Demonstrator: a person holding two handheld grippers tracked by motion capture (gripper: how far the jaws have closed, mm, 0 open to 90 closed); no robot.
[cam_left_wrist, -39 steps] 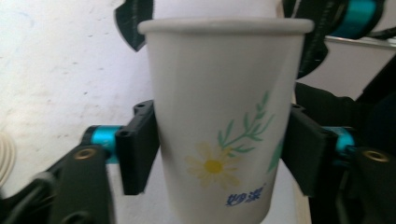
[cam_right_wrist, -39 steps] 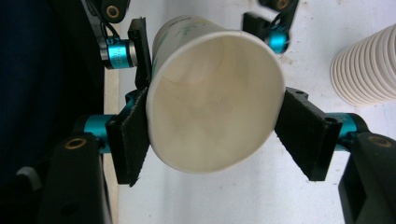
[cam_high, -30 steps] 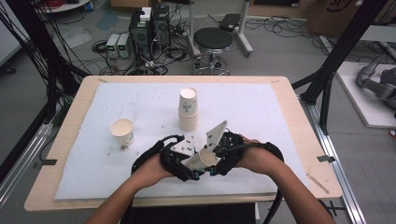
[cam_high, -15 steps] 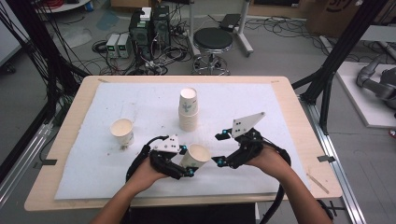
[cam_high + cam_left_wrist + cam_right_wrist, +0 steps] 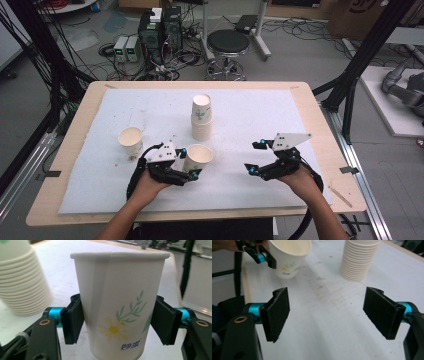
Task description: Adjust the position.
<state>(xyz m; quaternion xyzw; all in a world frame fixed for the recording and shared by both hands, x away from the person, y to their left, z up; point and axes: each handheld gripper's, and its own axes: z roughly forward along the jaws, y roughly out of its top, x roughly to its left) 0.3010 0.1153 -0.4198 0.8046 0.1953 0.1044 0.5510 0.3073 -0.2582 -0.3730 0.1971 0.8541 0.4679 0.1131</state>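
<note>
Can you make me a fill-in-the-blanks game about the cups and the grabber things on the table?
1. The left gripper has a paper cup with a ____ printed on it between its pads.
2. The right gripper has ____ between its pads.
3. The stack of cups stands ____ on the white mat.

Missing words: flower; nothing; upright

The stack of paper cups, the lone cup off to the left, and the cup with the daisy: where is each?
Stack of cups (image 5: pixel 201 117), high view, side of the stack.
Lone cup (image 5: pixel 131 140), high view, its side wall.
Daisy cup (image 5: pixel 117 315), left gripper view, its printed wall.
</note>
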